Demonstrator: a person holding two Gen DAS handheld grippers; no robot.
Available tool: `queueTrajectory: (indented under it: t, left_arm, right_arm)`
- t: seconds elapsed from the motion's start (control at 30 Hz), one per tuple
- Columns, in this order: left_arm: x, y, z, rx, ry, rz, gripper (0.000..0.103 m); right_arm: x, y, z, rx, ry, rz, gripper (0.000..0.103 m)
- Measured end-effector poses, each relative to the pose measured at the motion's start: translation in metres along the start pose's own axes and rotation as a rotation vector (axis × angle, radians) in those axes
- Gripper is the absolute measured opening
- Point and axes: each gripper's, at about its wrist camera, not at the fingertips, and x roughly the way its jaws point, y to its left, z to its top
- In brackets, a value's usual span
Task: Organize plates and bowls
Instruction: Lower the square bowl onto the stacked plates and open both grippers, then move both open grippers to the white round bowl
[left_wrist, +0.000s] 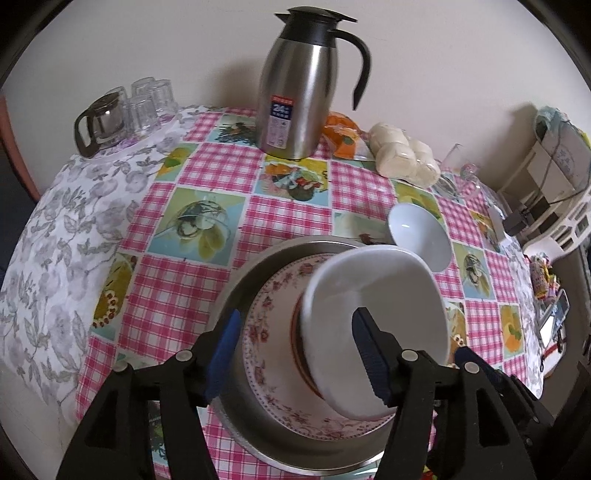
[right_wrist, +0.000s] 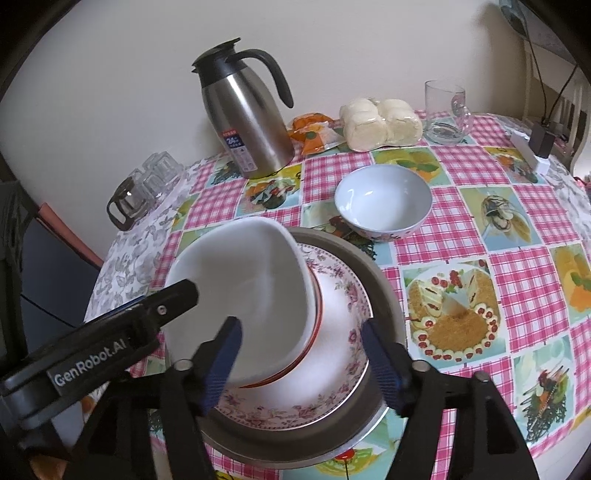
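Observation:
A stack stands on the table: a steel plate (left_wrist: 247, 280) at the bottom, a floral plate (left_wrist: 266, 332) on it, then a red-rimmed dish, with a white square bowl (left_wrist: 380, 306) on top. The same white bowl (right_wrist: 251, 291) shows in the right wrist view above the floral plate (right_wrist: 343, 332). My left gripper (left_wrist: 295, 358) is open, one finger inside the white bowl. My right gripper (right_wrist: 303, 358) is open and straddles the bowl's rim. A pale blue round bowl (right_wrist: 384, 199) stands alone behind the stack; it also shows in the left wrist view (left_wrist: 421, 232).
A steel thermos jug (left_wrist: 299, 85) stands at the back. Beside it lie an orange packet (right_wrist: 314, 133) and wrapped buns (right_wrist: 380, 122). A glass mug (right_wrist: 447, 110) is at the back right, a glass teapot with tumblers (left_wrist: 122, 110) at the back left.

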Motion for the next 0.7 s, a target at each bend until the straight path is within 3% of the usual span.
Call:
queueTrajectory:
  t: [0.07, 0.1, 0.13, 0.33, 0.47, 0.53, 0.7]
  left_arm:
    - [-0.001, 0.002, 0.001, -0.006, -0.008, 0.027, 0.071]
    - [-0.002, 0.004, 0.001, -0.009, -0.016, 0.044, 0.082]
    - [-0.003, 0.005, 0.001, -0.013, -0.024, 0.051, 0.086]
    - [-0.008, 0.015, 0.004, -0.042, -0.067, 0.105, 0.086]
    - [-0.011, 0.021, 0.004, -0.066, -0.096, 0.161, 0.088]
    - [-0.013, 0.024, 0.004, -0.079, -0.11, 0.185, 0.094]
    - [-0.019, 0.028, 0.004, -0.114, -0.145, 0.2, 0.098]
  right_arm:
    - [0.0, -0.002, 0.001, 0.008, -0.004, -0.006, 0.082]
    - [0.0, -0.003, 0.001, 0.009, -0.006, -0.01, 0.083]
    - [-0.001, -0.004, 0.001, 0.009, -0.01, -0.014, 0.087]
    - [-0.006, -0.006, 0.003, 0.007, -0.043, -0.015, 0.101]
    - [-0.01, -0.007, 0.004, 0.0, -0.063, -0.02, 0.102]
    - [-0.013, -0.009, 0.005, 0.001, -0.072, -0.026, 0.102]
    - [-0.02, -0.017, 0.008, 0.007, -0.096, -0.035, 0.103]
